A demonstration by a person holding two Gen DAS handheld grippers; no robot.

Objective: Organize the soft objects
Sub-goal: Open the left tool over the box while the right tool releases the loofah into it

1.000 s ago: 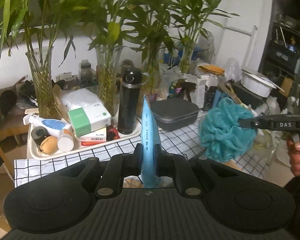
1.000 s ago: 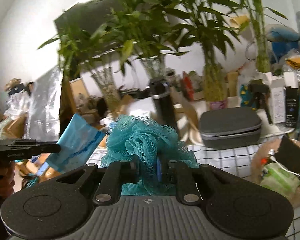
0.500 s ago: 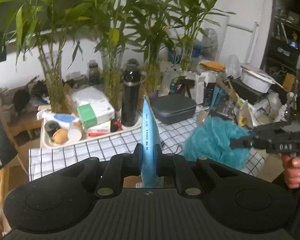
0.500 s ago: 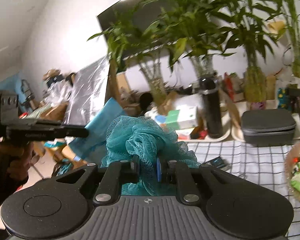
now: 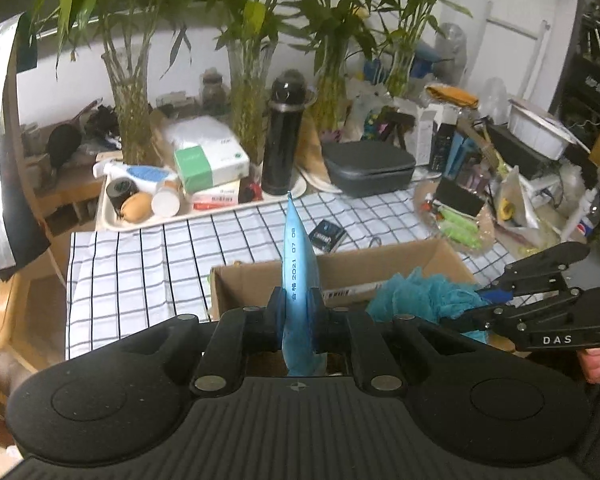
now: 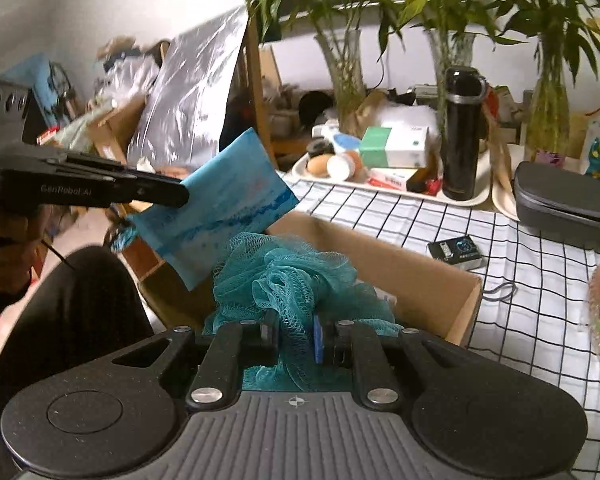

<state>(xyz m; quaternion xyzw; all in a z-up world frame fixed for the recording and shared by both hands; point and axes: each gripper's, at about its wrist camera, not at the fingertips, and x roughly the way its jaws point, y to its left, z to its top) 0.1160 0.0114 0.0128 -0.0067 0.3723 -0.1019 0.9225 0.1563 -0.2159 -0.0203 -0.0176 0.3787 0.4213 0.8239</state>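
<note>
Table (image 5: 148, 272), checked cloth: open cardboard box (image 6: 384, 264) at its near edge. Right tool (image 6: 296, 334) clamped on teal mesh bath pouf (image 6: 288, 276), held over the box's opening. Left tool (image 5: 296, 312) pinched narrow on flat blue soft pack (image 5: 296, 272), edge-on and upright, above the box's near-left side, just beside the pouf.

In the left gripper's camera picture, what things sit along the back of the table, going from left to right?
White tray → green-and-white box → black flask → grey zip case → white bowl.
</note>
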